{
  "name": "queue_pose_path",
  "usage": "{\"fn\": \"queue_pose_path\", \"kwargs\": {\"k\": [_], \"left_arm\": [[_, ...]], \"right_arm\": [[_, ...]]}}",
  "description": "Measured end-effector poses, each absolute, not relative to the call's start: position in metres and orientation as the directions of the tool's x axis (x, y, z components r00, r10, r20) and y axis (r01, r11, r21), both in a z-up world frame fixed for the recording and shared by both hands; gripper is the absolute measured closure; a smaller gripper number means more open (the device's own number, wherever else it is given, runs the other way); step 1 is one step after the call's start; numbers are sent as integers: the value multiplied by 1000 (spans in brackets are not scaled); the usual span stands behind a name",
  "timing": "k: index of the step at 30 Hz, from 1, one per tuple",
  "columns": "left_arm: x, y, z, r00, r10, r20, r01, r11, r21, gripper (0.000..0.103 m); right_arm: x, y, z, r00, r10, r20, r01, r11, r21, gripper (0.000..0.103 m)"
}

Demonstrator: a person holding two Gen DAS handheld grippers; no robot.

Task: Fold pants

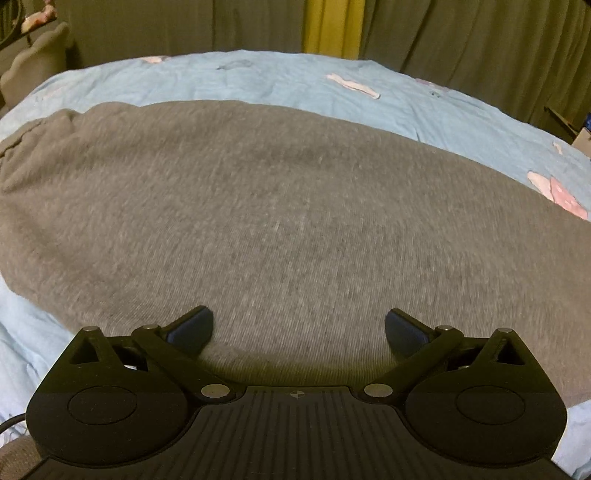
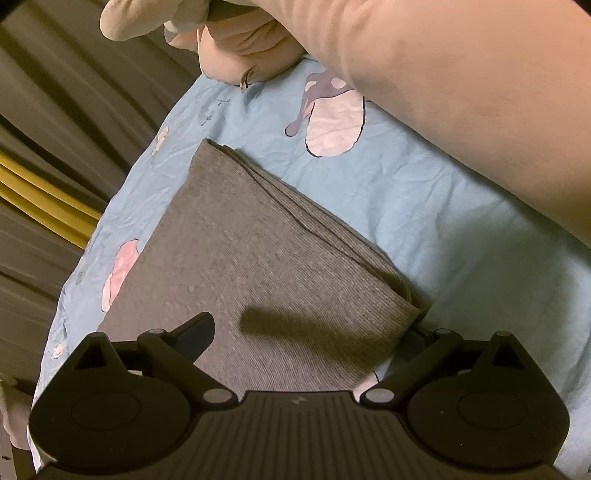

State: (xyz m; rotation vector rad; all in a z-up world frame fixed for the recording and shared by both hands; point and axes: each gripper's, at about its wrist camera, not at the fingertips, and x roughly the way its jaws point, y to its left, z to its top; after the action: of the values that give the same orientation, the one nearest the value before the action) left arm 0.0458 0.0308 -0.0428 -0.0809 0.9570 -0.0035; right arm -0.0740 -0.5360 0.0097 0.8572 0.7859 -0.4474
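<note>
Left gripper [image 1: 299, 325] wide open, empty, over pants [image 1: 280, 229] | right gripper [image 2: 306, 332] wide open, holding nothing, one finger [image 2: 195, 334] above pants corner | one grey pants, folded, on blue bedsheet [image 2: 424, 221] | one forearm [image 2: 461, 92] overhead

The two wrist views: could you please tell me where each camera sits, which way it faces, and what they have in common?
Left wrist: sits on the left hand-held gripper, tilted down over the grey pants towards the curtains; both of its open fingers show.
Right wrist: sits on the right hand-held gripper, tilted down at the corner of the folded pants; its open fingers and a person's bare arm show.
Shared: the pants, the blue printed bedsheet and the curtains.
</note>
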Motion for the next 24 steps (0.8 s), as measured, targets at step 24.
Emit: {"fn": "queue_pose_path", "kwargs": {"k": [24], "left_arm": [[50,29,-45,578,-28,-816,-34,998,-58,0]], "right_arm": [[-46,-516,14,533,-74,-843,588,748,306,4]]}}
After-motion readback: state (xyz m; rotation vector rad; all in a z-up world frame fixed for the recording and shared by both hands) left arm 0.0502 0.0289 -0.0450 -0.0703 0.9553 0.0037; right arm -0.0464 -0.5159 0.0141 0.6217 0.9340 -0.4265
